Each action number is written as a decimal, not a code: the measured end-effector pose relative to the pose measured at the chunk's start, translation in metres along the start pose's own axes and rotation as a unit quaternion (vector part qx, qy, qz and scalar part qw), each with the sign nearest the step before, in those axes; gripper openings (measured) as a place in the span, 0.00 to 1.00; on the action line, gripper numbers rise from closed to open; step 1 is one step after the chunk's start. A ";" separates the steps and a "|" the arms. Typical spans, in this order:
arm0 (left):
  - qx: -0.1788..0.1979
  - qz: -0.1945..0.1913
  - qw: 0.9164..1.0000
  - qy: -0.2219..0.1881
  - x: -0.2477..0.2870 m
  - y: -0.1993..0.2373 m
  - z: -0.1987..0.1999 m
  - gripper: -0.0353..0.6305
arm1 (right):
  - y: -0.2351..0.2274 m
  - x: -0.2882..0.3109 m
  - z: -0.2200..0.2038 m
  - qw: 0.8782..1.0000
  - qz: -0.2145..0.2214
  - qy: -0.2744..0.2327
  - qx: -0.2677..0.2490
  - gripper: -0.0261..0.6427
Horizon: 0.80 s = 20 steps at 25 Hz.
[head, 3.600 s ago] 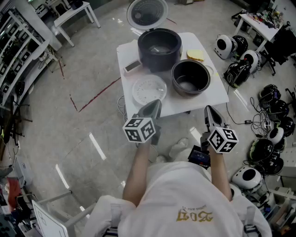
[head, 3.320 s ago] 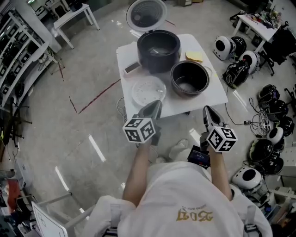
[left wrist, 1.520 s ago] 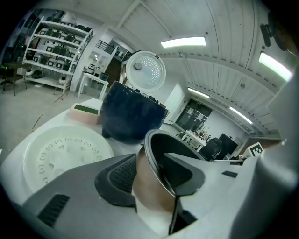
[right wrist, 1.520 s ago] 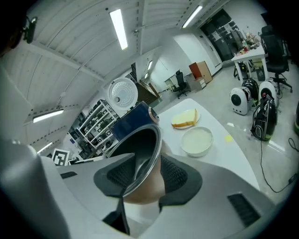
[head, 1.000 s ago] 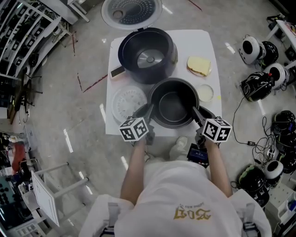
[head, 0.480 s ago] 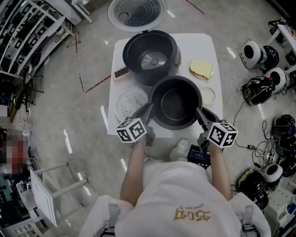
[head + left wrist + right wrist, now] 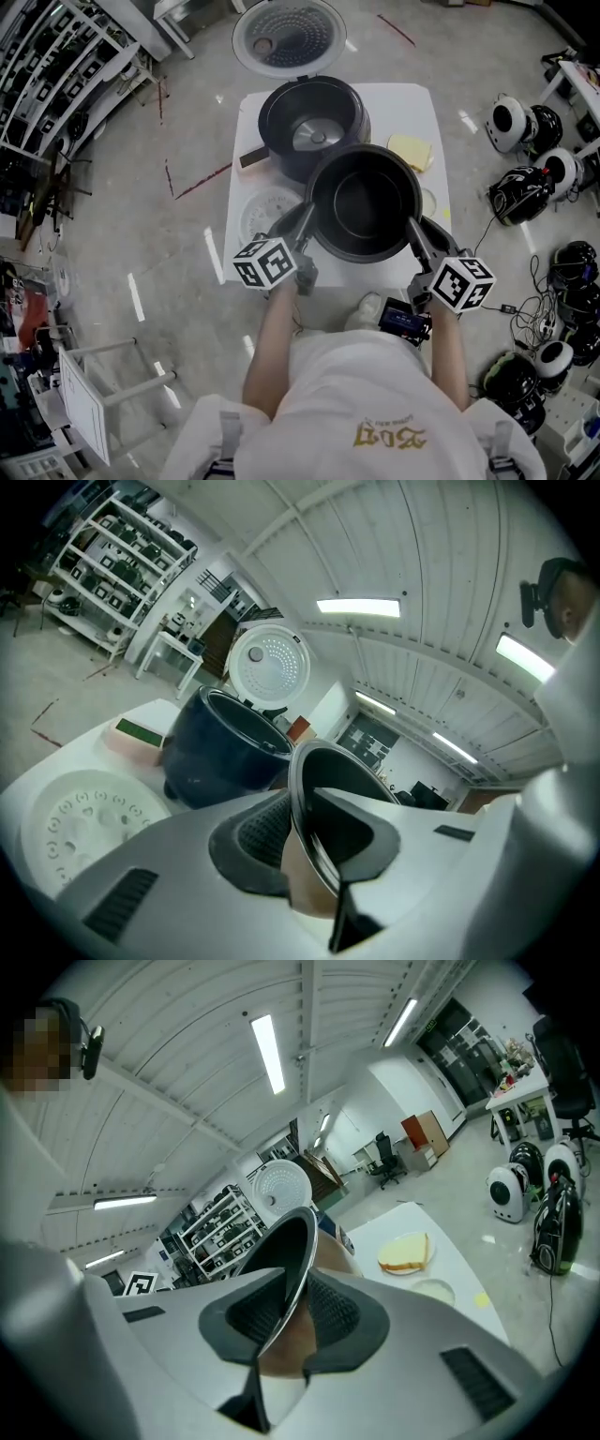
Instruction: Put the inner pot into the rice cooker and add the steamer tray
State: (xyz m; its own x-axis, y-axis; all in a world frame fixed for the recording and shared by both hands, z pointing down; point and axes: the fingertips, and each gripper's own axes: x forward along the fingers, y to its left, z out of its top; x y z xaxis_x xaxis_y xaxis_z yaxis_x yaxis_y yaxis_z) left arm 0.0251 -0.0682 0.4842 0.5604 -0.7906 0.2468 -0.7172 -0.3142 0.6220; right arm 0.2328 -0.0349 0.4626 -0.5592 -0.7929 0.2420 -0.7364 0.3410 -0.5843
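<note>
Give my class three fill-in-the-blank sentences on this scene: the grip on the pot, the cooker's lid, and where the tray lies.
1. The left tongs and right tongs clamp the pot by its ____.
2. The cooker has its lid standing ____.
3. The tray lies on the ____.
Missing words: rim; open; table.

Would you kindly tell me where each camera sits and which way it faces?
Head view: on the person's head, facing steeply down at the inner pot and table; forearms, left tongs, right tongs show.
Left gripper view: on the left tongs, facing the rice cooker; its jaws, just closed further, pinch the pot's rim.
Right gripper view: on the right tongs, facing across the table; jaws likewise just closed further on the rim.
Shared: all three show the inner pot.
</note>
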 end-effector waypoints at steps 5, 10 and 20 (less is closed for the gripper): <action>0.006 -0.016 1.000 -0.016 -0.001 -0.017 0.022 0.18 | 0.010 -0.005 0.019 1.000 0.008 -0.022 0.002 0.16; 0.017 -0.029 0.999 -0.039 -0.003 -0.032 0.051 0.18 | 0.022 -0.005 0.042 0.999 0.024 -0.043 -0.004 0.16; 0.029 -0.035 0.996 -0.077 -0.012 -0.055 0.083 0.17 | 0.036 -0.001 0.076 0.996 0.061 -0.061 -0.019 0.16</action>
State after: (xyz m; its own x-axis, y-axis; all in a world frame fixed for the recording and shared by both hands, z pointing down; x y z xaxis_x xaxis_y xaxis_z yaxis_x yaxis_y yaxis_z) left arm 0.0234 -0.0849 0.3852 0.5420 -0.8361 0.0848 -0.7040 -0.3966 0.5891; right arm 0.2359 -0.0599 0.3821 -0.5967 -0.7991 0.0730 -0.6810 0.4561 -0.5730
